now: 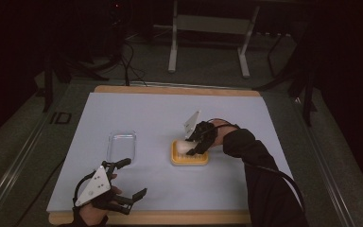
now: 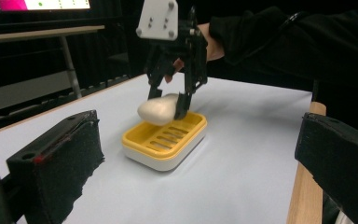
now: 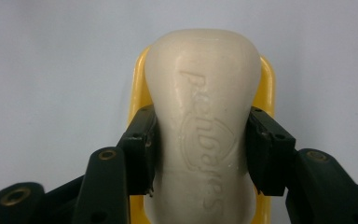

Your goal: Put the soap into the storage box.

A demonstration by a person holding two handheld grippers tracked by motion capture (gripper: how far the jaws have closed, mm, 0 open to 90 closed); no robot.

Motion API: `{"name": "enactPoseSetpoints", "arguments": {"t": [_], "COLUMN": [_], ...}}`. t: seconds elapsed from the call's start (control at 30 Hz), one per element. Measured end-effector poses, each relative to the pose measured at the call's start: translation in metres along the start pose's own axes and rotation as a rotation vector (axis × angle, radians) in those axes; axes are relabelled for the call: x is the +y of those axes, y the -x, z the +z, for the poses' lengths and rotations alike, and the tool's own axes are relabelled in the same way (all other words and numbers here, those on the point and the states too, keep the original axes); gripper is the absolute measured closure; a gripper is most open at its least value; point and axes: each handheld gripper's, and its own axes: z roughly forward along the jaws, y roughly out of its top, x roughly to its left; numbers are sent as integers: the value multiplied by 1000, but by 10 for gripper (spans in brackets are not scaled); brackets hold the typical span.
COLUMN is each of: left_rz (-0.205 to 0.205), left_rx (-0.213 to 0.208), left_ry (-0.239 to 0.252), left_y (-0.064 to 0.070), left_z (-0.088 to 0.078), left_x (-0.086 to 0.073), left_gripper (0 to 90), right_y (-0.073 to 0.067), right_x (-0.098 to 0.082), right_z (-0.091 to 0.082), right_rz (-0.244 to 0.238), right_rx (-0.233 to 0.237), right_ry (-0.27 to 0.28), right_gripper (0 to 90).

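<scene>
Presently catalogued, item by item.

Soap bar — off-white, waisted in shape, with lettering pressed into its upper face. It is pinched across its narrow middle by the right gripper, one black pad against each side. In the left gripper view the bar hangs tilted over the far end of the dish; whether its lower edge already touches the slats cannot be told from here.

Soap dish — yellow slatted tray seated on a white base. It stands on the table right of centre, somewhat nearer the right edge than the left and about midway between the near and far edges. In the high view the dish lies directly under the right gripper.

Right gripper — black, carrying a pale three-cornered plate on top, pointing steeply down at the dish and clamped on the soap. A dark sleeve leads to it from the near right corner.

Left gripper — at the near left corner of the table, close to the near edge. Its jaws are spread wide with nothing between them.

Clear lid or shallow tray — transparent, rectangular, lying flat left of the dish and well apart from it, just beyond the left gripper.

Table covering — pale sheet with a wooden border showing at the near and far edges.
</scene>
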Motion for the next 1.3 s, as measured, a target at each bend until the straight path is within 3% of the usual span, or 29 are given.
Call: {"name": "enactPoseSetpoints", "arguments": {"t": [0.4, 0.77, 1.03, 1.17, 1.3], "left_rz": [4, 5, 6, 6, 7], "left_rx": [-2, -2, -1, 0, 0], "left_ry": [-5, -8, -10, -10, -12], "left_y": [0, 0, 0, 0, 0], "left_z": [1, 1, 1, 1, 1], "left_x": [0, -1, -1, -1, -1], "left_gripper": [7, 7, 7, 8, 8], "right_y": [4, 5, 6, 3, -2], "right_x": [-9, -11, -9, -6, -4], "right_z": [24, 33, 21, 4, -6], "right_rz": [11, 29, 47, 70, 92], "right_rx": [17, 42, 23, 4, -40], "right_ry": [-26, -59, -20, 4, 13], "right_gripper": [495, 481, 454, 444, 402]}}
